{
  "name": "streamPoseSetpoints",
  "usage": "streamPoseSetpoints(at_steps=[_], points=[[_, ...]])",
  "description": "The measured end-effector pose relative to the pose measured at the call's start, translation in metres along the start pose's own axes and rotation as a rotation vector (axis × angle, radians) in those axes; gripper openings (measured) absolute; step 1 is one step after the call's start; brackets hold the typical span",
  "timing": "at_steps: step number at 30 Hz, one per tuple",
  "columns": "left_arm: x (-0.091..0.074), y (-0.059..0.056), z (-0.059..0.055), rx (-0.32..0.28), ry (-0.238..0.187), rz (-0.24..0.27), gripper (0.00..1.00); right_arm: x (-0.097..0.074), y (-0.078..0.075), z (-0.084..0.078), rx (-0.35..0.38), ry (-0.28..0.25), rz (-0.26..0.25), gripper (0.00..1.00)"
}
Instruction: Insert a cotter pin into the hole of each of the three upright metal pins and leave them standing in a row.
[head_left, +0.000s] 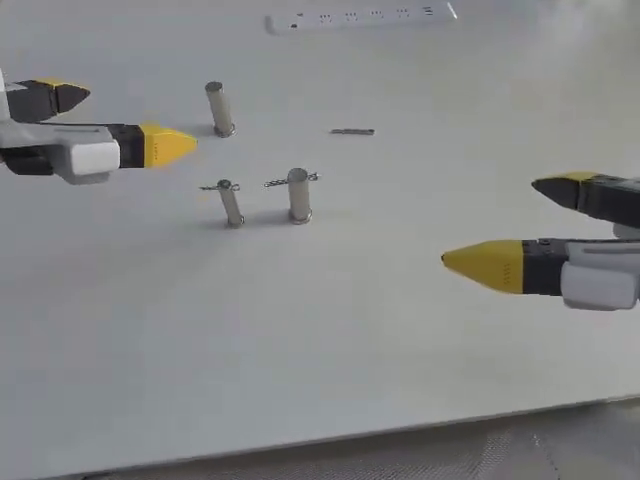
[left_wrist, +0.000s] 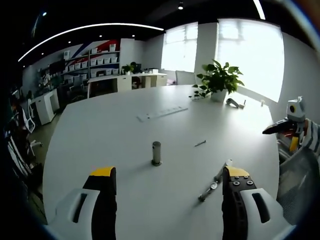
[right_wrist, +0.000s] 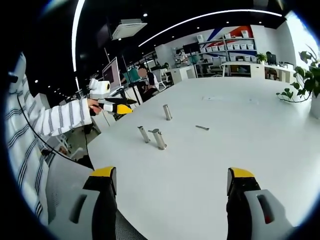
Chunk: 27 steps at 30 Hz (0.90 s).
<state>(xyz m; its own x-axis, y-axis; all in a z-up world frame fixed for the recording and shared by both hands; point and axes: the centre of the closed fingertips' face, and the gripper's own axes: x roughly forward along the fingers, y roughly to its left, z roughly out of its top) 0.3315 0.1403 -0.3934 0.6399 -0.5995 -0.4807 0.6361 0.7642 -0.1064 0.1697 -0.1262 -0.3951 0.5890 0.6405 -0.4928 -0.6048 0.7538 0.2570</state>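
Two jaw pairs wide, empty: send right gripper (head_left: 488, 222) to loose cotter pin (head_left: 352, 131) lying flat on table (head_left: 300, 350), pinch near one end, then steady bare upright pin (head_left: 218, 108) with left gripper (head_left: 142, 119) while threading.

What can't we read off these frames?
Head view, too small: the hole in the far pin.
Head view, small and blurred: how far the cotter pins pass through the near-left pin and near-right pin.
Head view, blurred: the sockets of the power strip.
Head view, cut by the side edges: the rear of the left tongs and right tongs.
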Motion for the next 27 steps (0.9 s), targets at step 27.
streamPoseSetpoints(at_steps=[27], points=[[0.104, 0.019, -0.011, 0.011, 0.107, -0.021, 0.48, -0.008, -0.006, -0.016, 0.065, 0.029, -0.092, 0.89]])
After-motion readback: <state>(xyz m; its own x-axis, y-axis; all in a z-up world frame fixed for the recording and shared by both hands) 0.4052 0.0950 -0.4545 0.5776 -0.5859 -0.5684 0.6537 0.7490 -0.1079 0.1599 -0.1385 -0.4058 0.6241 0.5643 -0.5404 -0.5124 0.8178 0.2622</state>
